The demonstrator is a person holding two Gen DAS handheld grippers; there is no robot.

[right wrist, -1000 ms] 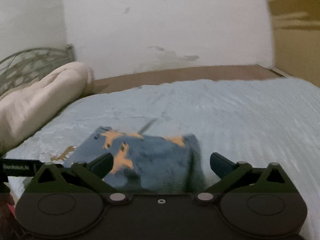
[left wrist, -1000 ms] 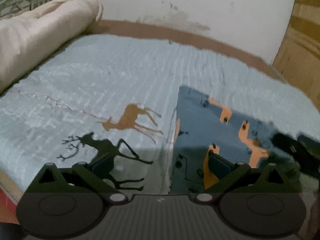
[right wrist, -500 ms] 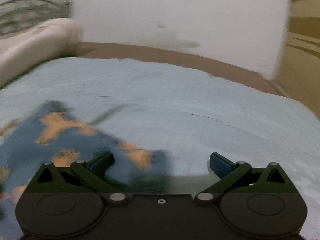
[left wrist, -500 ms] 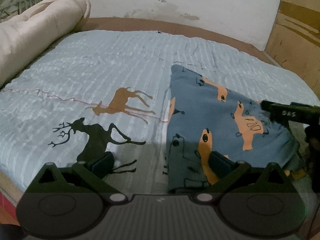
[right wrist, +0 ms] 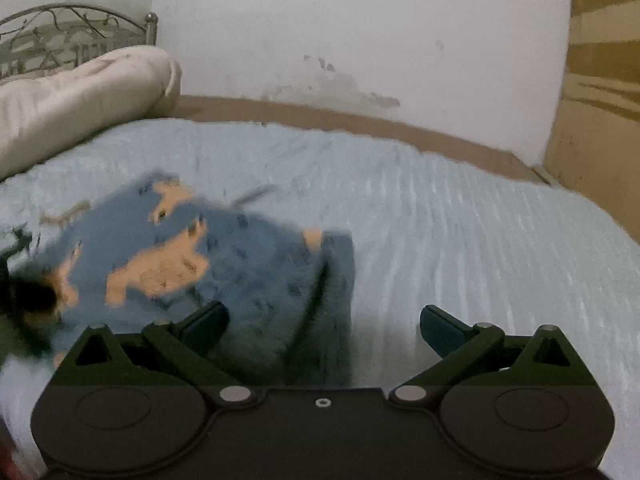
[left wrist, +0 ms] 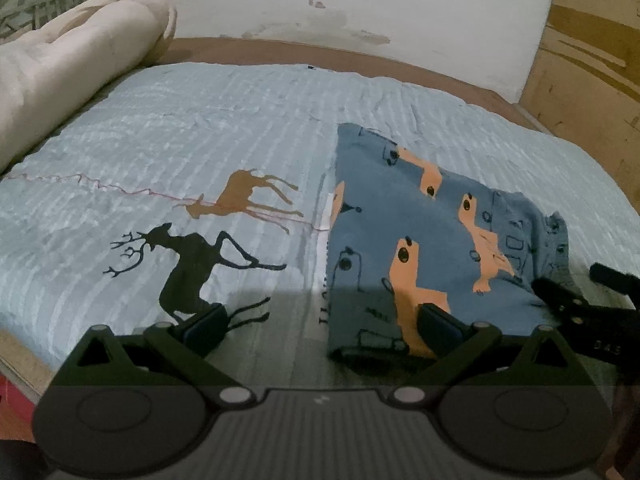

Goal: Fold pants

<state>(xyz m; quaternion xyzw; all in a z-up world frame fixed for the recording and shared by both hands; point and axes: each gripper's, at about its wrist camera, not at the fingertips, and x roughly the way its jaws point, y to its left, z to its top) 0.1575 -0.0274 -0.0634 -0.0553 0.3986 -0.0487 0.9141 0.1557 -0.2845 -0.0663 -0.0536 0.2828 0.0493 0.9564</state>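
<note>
The blue pants [left wrist: 420,236] with orange animal prints lie folded into a flat rectangle on the light blue bedspread [left wrist: 208,128]. My left gripper [left wrist: 324,320] is open and empty, hovering over the pants' near left corner. My right gripper [right wrist: 324,320] is open and empty above the pants' right edge; the pants [right wrist: 224,256] look blurred in the right wrist view. The right gripper's black body [left wrist: 580,312] also shows at the right edge of the left wrist view, beside the pants.
A rolled cream duvet [left wrist: 68,76] lies along the bed's left side by a metal headboard [right wrist: 60,36]. The bedspread has brown and black deer prints [left wrist: 192,264]. A white wall [left wrist: 360,4] stands behind and a wooden panel [left wrist: 592,80] at the right.
Both grippers have pulled back and risen from the pants, so more of the folded pants shows. The right wrist view swung right, then back to the left.
</note>
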